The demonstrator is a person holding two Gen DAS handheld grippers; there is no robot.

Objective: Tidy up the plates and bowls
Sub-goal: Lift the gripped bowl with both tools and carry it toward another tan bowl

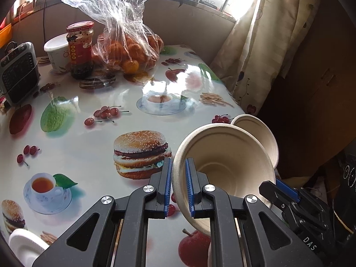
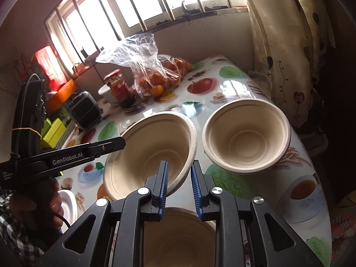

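Two beige pulp bowls are in the air, so sorting looks barely begun. The left hand-held gripper (image 1: 178,187) pinches the rim of one tilted bowl (image 1: 227,166); the right hand-held gripper (image 2: 178,189) pinches the rim of the same bowl (image 2: 151,149). A second bowl (image 2: 247,135) sits just beside it. A third bowl (image 2: 178,238) lies below. A white plate (image 1: 24,244) waits on the bench (image 1: 89,133), well apart, unstacked.

"GenRobot.AI" on the left tool (image 2: 112,144); "DAS" on the right tool (image 1: 270,185).
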